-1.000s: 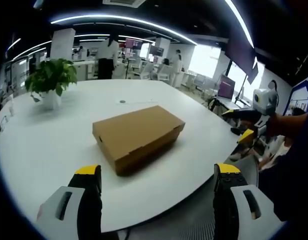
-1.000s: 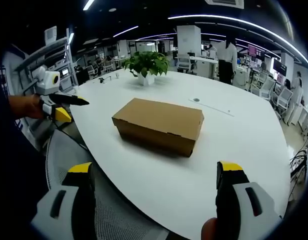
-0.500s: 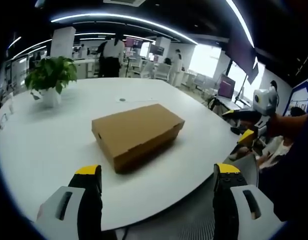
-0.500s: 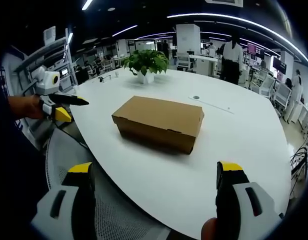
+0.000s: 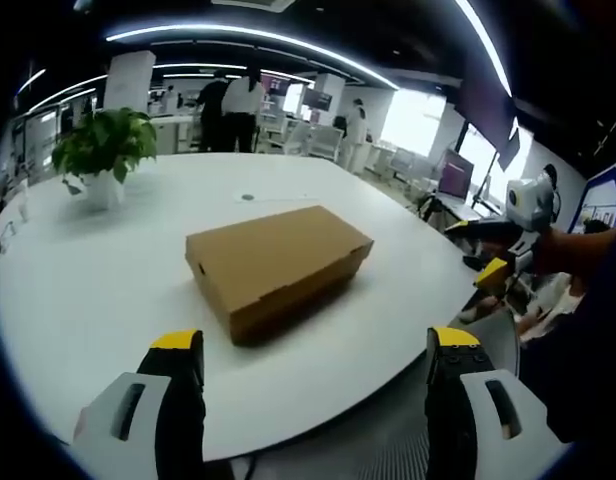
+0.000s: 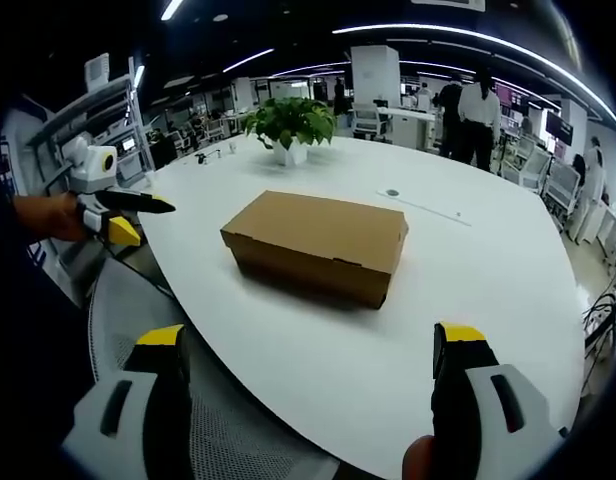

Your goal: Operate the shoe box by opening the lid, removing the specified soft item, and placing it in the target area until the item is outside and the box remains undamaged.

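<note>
I saw the brown cardboard shoe box (image 5: 278, 263) lying lid-down shut on the white table (image 5: 78, 290), so its contents were hidden. Near the box, clear of it, my left gripper (image 5: 313, 350) and right gripper (image 6: 313, 345) both stood with jaws spread wide, holding nothing. A potted plant (image 6: 291, 125) sat beyond the box.

White table (image 5: 78, 300), potted plant (image 5: 100, 152), mesh chair (image 6: 188, 400), standing people (image 6: 468, 105)
</note>
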`<state>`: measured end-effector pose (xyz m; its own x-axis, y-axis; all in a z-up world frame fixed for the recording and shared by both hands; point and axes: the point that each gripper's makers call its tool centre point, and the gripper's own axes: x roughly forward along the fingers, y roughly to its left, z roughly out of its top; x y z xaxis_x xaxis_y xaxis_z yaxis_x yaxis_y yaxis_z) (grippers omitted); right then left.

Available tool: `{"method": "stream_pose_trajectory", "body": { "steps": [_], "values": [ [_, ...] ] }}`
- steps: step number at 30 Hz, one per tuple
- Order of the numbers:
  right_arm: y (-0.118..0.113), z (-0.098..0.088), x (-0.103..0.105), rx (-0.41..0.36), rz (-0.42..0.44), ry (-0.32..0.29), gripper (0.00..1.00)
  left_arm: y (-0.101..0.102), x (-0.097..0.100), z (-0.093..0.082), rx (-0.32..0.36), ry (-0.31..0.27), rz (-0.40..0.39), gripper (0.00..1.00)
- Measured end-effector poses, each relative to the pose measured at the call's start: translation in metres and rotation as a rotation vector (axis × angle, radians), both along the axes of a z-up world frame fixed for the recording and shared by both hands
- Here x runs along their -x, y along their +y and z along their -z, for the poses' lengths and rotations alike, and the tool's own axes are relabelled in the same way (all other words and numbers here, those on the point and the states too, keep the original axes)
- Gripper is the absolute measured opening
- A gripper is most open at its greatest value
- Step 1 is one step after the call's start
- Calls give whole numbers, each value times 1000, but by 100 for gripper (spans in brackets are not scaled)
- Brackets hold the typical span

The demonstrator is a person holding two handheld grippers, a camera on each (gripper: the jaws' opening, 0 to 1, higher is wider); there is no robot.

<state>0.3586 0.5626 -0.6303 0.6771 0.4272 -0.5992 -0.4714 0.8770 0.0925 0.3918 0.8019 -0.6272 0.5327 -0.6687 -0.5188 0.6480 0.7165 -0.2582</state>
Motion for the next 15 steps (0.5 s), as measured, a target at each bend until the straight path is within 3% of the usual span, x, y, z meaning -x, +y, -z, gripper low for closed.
{"method": "stream_pose_trajectory", "body": {
  "steps": [11, 15],
  "values": [
    [-3, 0, -20, -1, -3, 5, 96, -1, -25, -5, 0, -11, -2, 93],
    [-5, -2, -36, -9, 0, 2, 94, -2, -41, -9, -5, -22, -3, 93]
  ]
}}
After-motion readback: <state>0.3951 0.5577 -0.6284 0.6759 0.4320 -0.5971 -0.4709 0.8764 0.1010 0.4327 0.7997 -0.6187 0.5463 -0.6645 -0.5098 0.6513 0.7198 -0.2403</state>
